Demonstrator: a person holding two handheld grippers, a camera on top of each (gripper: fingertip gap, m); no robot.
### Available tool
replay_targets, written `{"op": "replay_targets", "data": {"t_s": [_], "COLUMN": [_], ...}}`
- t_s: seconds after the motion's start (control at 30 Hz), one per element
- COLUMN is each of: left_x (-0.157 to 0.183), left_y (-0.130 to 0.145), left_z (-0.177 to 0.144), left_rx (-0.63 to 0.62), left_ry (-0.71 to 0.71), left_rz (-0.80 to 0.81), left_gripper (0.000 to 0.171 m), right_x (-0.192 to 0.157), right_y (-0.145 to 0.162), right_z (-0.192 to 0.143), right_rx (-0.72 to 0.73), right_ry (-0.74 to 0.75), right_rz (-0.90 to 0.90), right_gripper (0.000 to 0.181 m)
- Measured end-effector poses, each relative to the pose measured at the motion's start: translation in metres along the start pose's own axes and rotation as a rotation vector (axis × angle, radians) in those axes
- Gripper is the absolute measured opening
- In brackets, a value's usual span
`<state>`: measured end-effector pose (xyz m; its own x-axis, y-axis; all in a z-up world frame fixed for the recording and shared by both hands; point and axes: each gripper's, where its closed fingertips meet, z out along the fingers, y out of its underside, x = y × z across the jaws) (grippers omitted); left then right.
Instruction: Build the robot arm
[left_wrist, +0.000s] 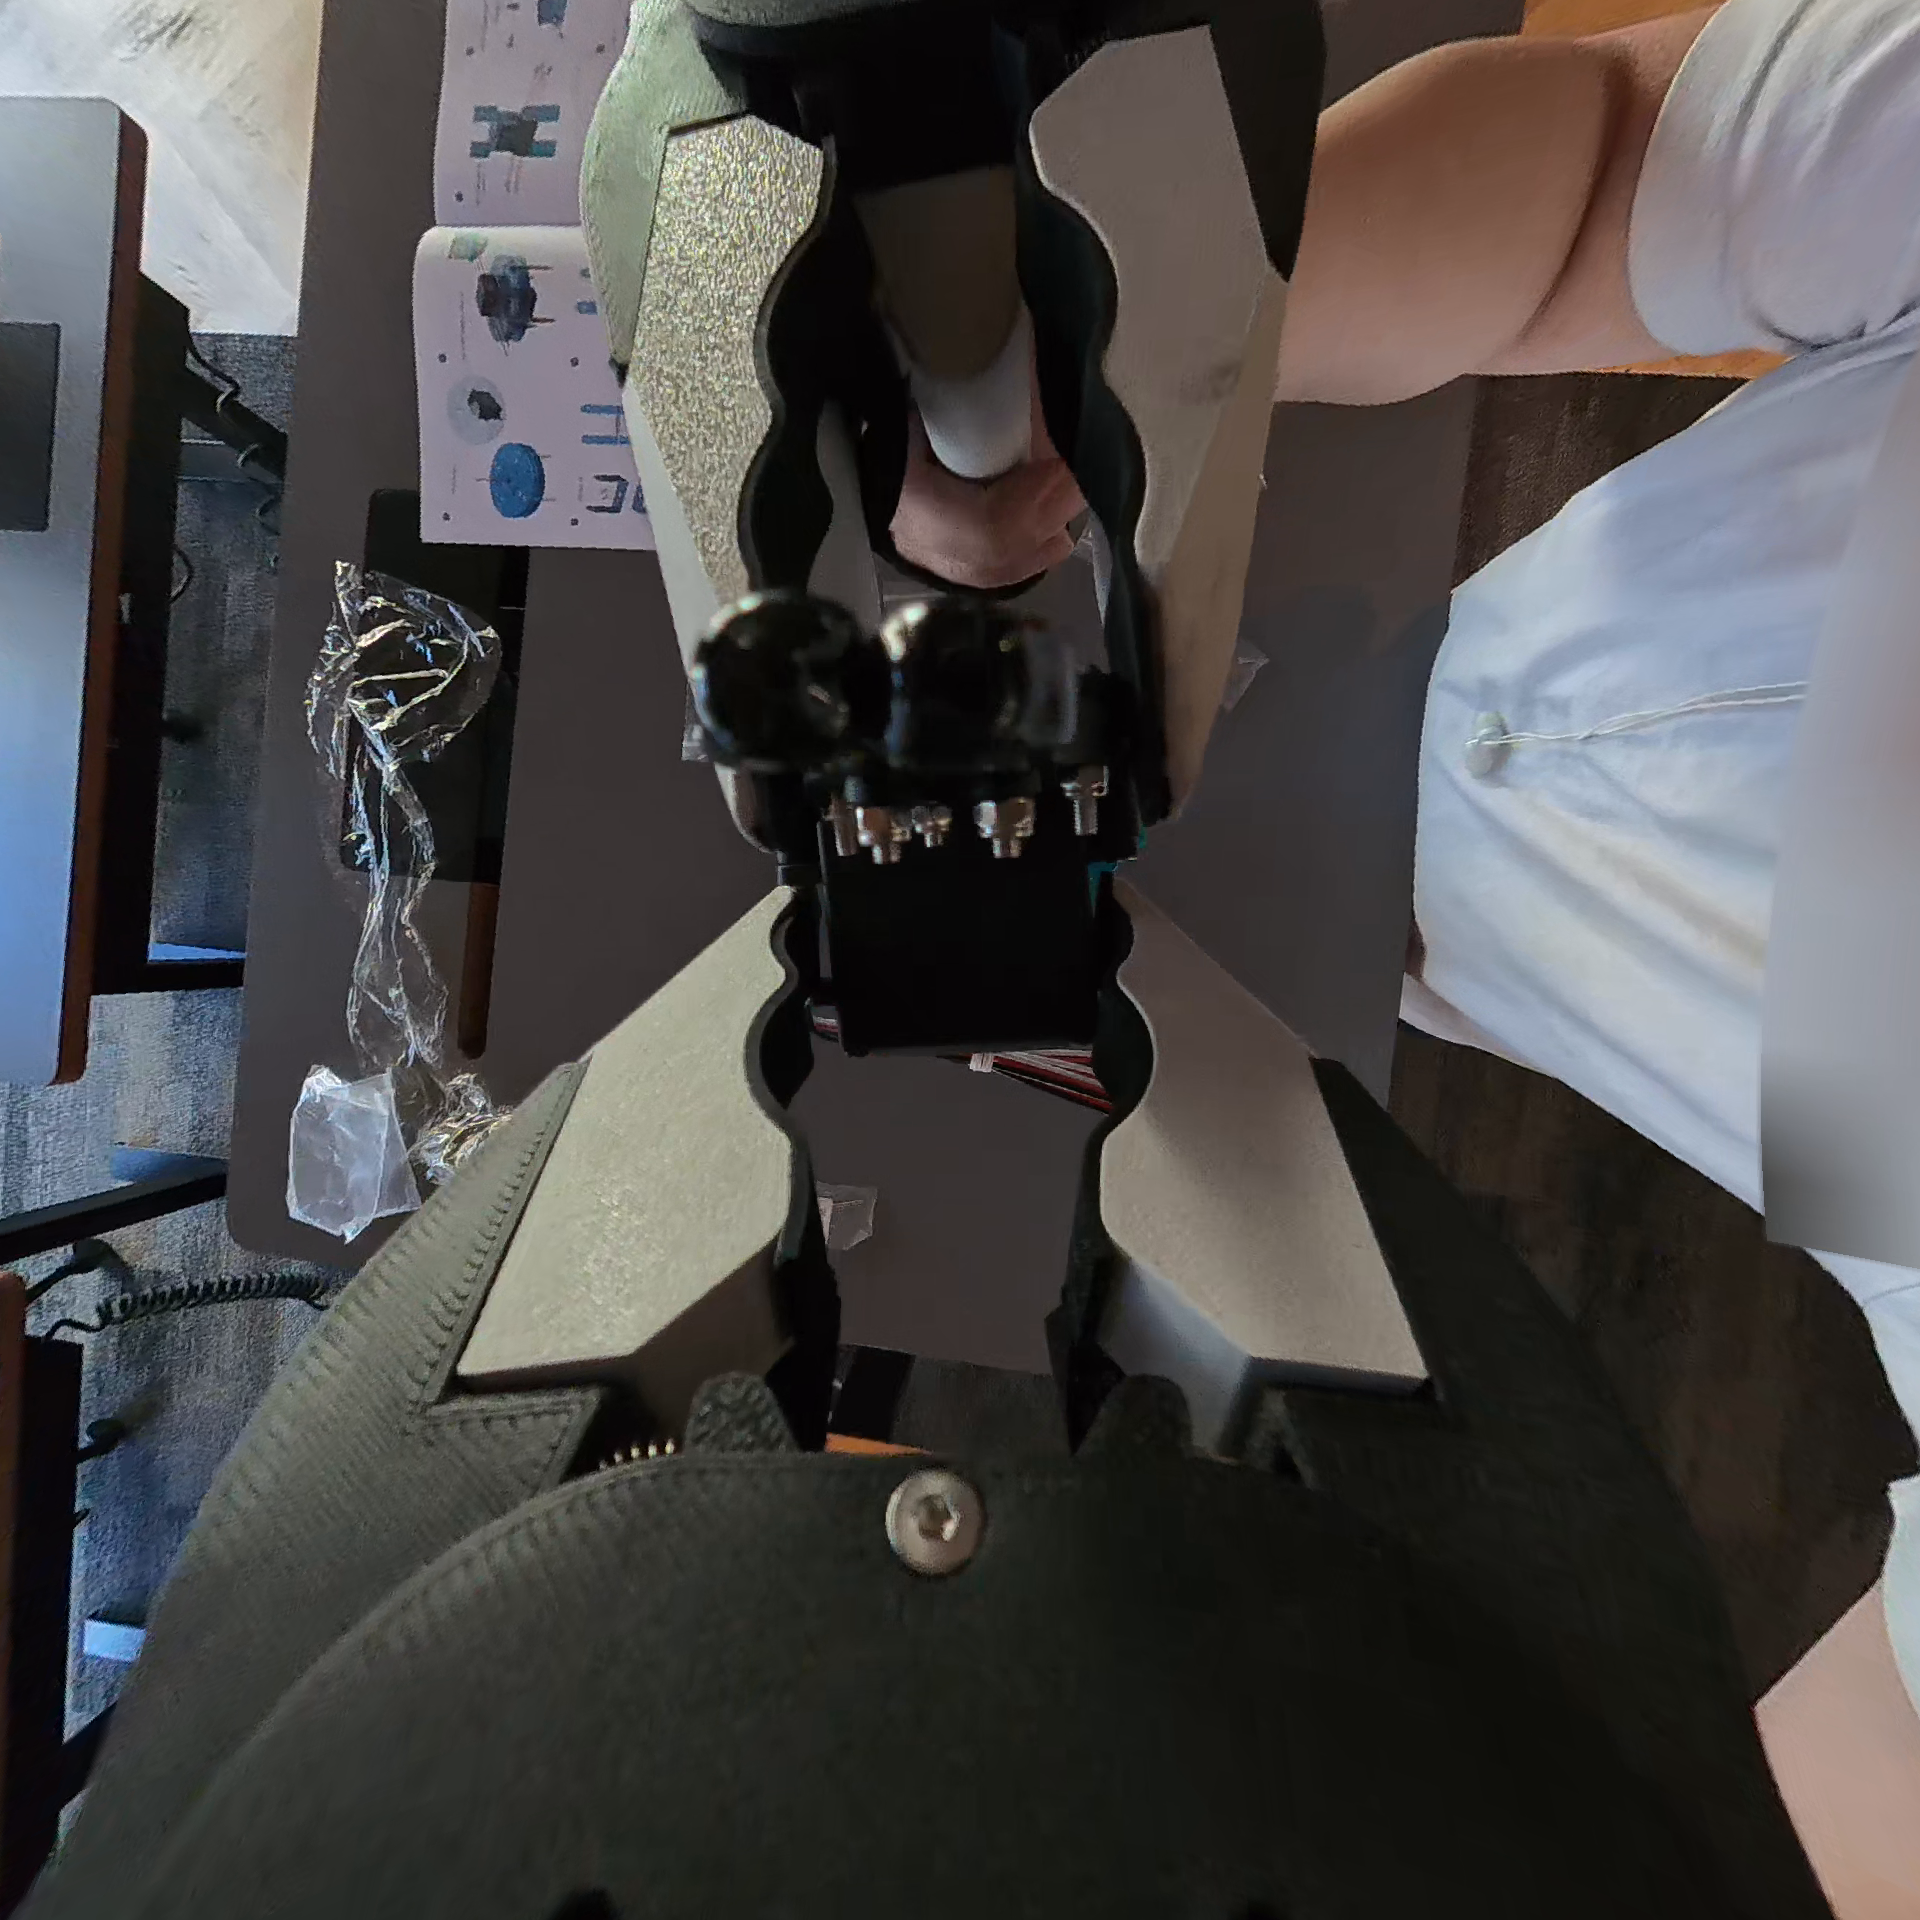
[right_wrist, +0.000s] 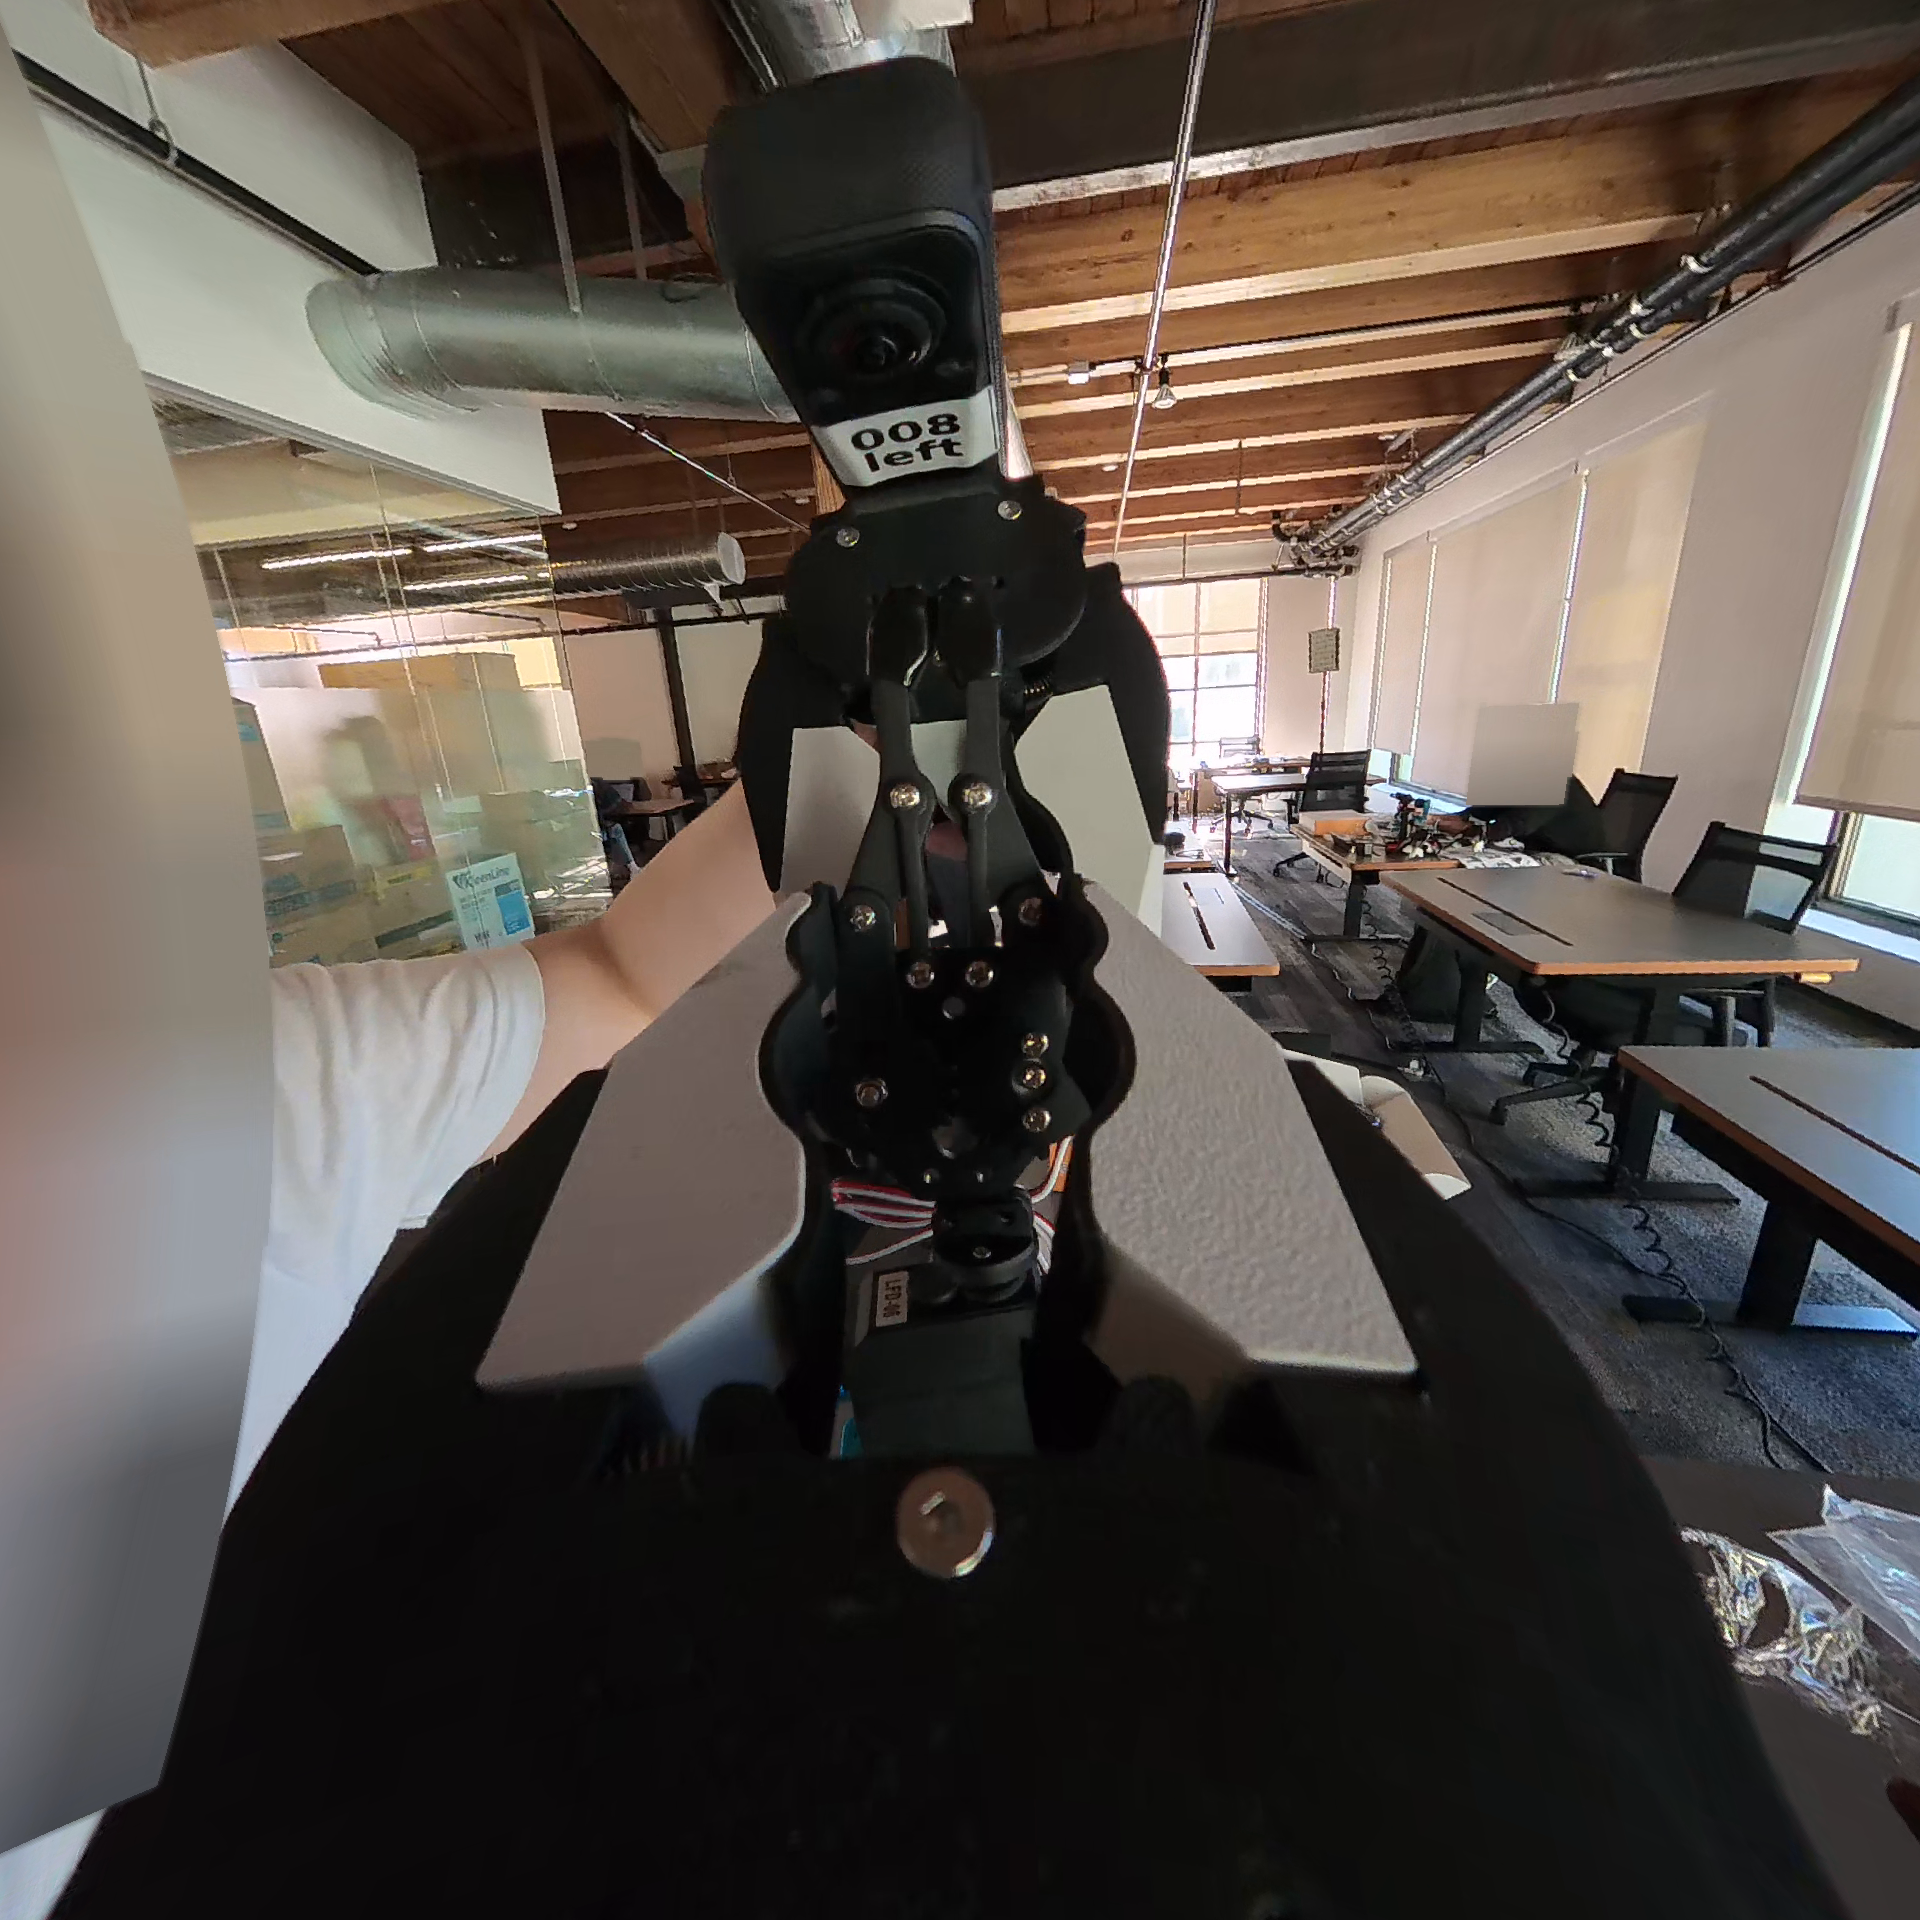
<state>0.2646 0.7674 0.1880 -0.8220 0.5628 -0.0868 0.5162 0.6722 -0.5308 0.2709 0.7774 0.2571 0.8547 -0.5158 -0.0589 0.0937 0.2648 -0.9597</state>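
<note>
Grippers meet nose to nose over a dark grey tabletop, both clamped on the same part: a black linkage assembly with a boxy motor body, jointed flat arms, two glossy round knobs and silver screws.

Left gripper: its grey pads with wavy black edges are squeezed on the boxy body from both sides. Red-and-white wires exit the near end of that body.

Right gripper: enters from the far side of the left wrist view, with its fingers flanking the knob-and-screw end. Right wrist view confirms it: right gripper is closed on the screw-studded plate of the assembly, and the assembly's arms run on to the left gripper beyond, which carries a black camera on top.

The assembly is held in the air between the two grippers, above the table and not touching it.

Around it:
- Crumpled clear plastic wrap is on the table to the left.
- Printed paper sheets with diagrams are far left.
- A small clear bag is near left.
- A person in a white shirt is close on the right, with a bare arm reaching to the right gripper.
- Office desks with wood edges are in the background of the right wrist view.
</note>
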Motion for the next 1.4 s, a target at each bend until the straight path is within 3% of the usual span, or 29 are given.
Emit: {"op": "replay_targets", "data": {"t_s": [0.37, 0.7, 1.0, 1.23, 1.4], "left_x": [0.0, -0.001, -0.003, 0.002, 0.003], "left_y": [-0.005, -0.013, -0.017, -0.016, -0.012], "left_z": [-0.001, -0.003, -0.008, -0.023, -0.039], "left_rx": [0.104, 0.431, 0.68, 0.9, 1.057], "left_ry": [-0.015, -0.071, -0.206, -0.081, 0.072], "left_rz": [-0.015, -0.022, -0.012, -0.129, -0.347], "left_gripper": [0.052, 0.053, 0.057, 0.065, 0.081], "right_x": [-0.001, -0.001, -0.004, -0.006, -0.005], "right_y": [-0.004, -0.006, -0.006, -0.008, -0.007], "right_z": [-0.003, -0.002, -0.002, -0.006, -0.008], "right_rx": [0.082, 0.166, 0.21, 0.234, 0.232], "right_ry": [0.01, 0.01, 0.004, 0.016, 0.022], "right_rz": [-0.005, 0.008, 0.005, -0.011, -0.026], "right_gripper": [0.042, 0.041, 0.041, 0.042, 0.042]}}
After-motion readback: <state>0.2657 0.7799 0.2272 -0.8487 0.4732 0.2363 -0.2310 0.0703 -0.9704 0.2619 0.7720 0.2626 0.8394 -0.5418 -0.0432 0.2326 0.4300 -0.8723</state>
